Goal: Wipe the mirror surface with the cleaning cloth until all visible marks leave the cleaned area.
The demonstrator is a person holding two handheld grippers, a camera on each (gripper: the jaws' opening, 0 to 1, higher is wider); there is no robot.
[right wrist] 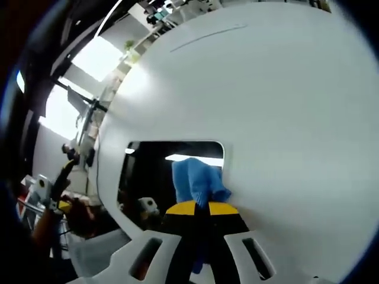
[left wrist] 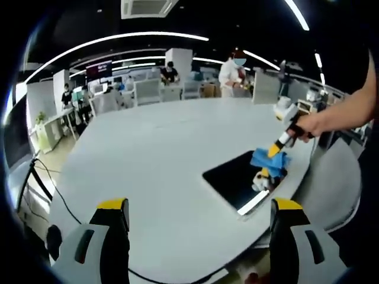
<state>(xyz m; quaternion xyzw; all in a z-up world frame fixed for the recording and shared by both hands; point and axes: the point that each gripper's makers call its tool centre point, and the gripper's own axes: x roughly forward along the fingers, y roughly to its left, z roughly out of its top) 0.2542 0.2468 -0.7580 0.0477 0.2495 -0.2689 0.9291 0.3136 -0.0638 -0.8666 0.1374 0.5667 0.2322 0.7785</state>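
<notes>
Open-plan office interior. Large white table [left wrist: 160,154] with rounded edge, foreground; black cable [left wrist: 56,189] trailing off its near side. Dark ceiling with long curved light strips [left wrist: 118,39] and a ceiling air vent [left wrist: 145,7]. Rows of white desks and chairs [left wrist: 145,92] behind; several people [left wrist: 232,74] standing or seated there. Wall screen [left wrist: 98,70] at rear. Bright windows [right wrist: 95,59] beyond the table's far side

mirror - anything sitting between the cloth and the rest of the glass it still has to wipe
Nothing visible does. The right gripper is shut on the blue cleaning cloth, which is pressed onto the mirror lying flat on the white table. The dark glass beside the cloth shows reflections, with no object resting on it.
</notes>
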